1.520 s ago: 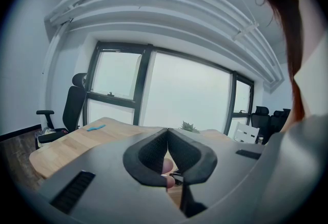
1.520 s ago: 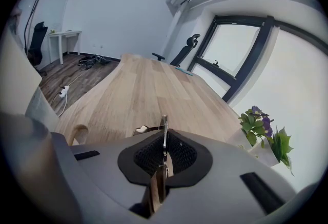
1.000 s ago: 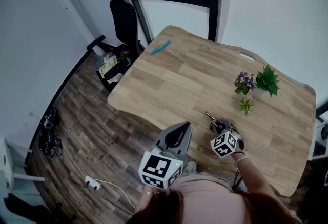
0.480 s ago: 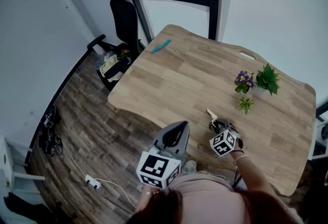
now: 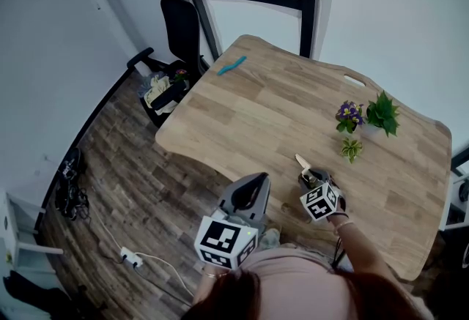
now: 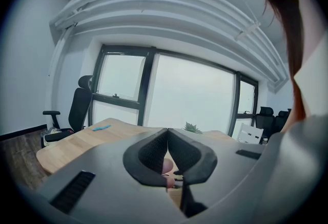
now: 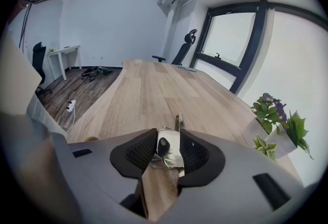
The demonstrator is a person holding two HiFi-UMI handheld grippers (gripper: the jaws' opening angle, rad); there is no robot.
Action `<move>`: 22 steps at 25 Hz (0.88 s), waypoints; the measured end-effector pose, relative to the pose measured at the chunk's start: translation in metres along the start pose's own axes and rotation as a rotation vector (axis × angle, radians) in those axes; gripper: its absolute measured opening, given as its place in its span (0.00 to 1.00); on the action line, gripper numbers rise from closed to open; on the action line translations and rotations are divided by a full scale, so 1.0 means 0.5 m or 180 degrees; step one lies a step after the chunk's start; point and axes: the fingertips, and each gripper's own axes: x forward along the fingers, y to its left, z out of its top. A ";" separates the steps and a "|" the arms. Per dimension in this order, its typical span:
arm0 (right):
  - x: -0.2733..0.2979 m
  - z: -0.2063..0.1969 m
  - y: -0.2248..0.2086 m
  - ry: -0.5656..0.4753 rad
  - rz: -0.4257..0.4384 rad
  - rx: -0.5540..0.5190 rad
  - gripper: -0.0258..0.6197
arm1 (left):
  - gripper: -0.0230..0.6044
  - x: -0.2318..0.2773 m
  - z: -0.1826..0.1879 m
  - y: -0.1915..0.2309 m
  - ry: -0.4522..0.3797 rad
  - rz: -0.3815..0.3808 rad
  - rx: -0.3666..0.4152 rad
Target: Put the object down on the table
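One metal object [image 7: 168, 152] sits between the jaws of the right gripper [image 7: 168, 147], which have just been opening over the table [image 5: 256, 106]. The left gripper [image 6: 167, 138] is pressed together.

Plants [image 5: 363, 121] stand on the table [image 5: 249, 106], chair [image 5: 178, 22] beside it.

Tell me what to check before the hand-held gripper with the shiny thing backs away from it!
1. Right hand-held gripper jaws apart: ok; they have just been opening, with the shiny metal object between them.
2. Object resting on the table: ok, it seems to lie on the wood.
3. Potted plants out of the way: ok, off to one side.
4. Left hand-held gripper shut and empty: ok.
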 end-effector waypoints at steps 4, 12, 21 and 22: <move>-0.024 0.019 0.003 -0.0186 0.0030 0.0175 0.24 | 0.04 -0.004 -0.004 -0.012 0.0005 -0.0016 0.0024; -0.099 0.060 -0.008 -0.0569 0.0057 0.0747 0.20 | 0.04 -0.011 -0.004 -0.035 -0.0013 -0.0082 0.0017; -0.199 0.101 -0.036 -0.1003 -0.0163 0.0948 0.07 | 0.04 -0.014 -0.004 -0.066 -0.0007 -0.0121 0.0019; -0.208 0.104 -0.037 -0.1044 -0.0174 0.0967 0.07 | 0.04 -0.014 -0.004 -0.070 -0.0004 -0.0125 0.0027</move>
